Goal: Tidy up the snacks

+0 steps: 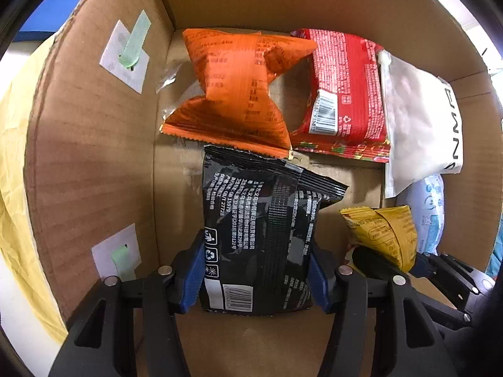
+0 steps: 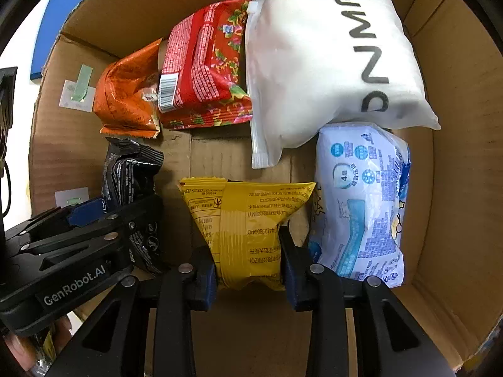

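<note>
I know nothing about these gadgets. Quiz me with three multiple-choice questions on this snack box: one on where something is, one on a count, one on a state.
1. Where does the orange packet lie?
A. beside the red packet
B. under the white pouch
C. outside the cardboard box

2. How many packets are held in grippers?
A. none
B. one
C. two

3. What is the right gripper doing?
A. standing open and empty
B. clamped on the yellow packet
C. clamped on the blue-and-white pack

Answers: 1 A, they lie side by side at the far wall. 2 C, the left gripper holds the black packet too. 3 B, its pads press the yellow packet's sides.
</note>
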### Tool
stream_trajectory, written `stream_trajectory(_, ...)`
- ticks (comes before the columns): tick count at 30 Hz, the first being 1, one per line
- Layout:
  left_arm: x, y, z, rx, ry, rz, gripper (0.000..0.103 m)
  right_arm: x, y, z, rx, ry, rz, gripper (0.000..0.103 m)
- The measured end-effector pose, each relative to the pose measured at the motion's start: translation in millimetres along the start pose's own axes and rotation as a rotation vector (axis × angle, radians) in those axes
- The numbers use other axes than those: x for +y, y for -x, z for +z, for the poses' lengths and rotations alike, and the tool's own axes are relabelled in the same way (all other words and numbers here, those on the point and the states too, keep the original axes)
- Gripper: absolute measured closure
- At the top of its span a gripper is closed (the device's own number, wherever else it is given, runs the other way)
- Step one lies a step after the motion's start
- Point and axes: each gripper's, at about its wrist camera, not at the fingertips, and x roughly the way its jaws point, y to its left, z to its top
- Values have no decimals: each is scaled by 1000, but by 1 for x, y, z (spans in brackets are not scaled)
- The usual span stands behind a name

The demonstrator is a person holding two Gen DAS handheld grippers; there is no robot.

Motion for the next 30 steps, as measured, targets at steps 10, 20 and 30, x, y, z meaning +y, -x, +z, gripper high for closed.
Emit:
stream_trajectory(10, -4, 12, -2, -20, 30, -2, 42, 14, 4, -4, -15, 16, -26, 35)
stream_trajectory(20, -26, 68, -21, -147, 13, 47, 10, -5, 47, -13, -84, 42, -69, 1)
stream_trajectory(30, -37, 149, -85, -323, 36, 12, 9, -20, 160, -72, -247, 77, -96, 0)
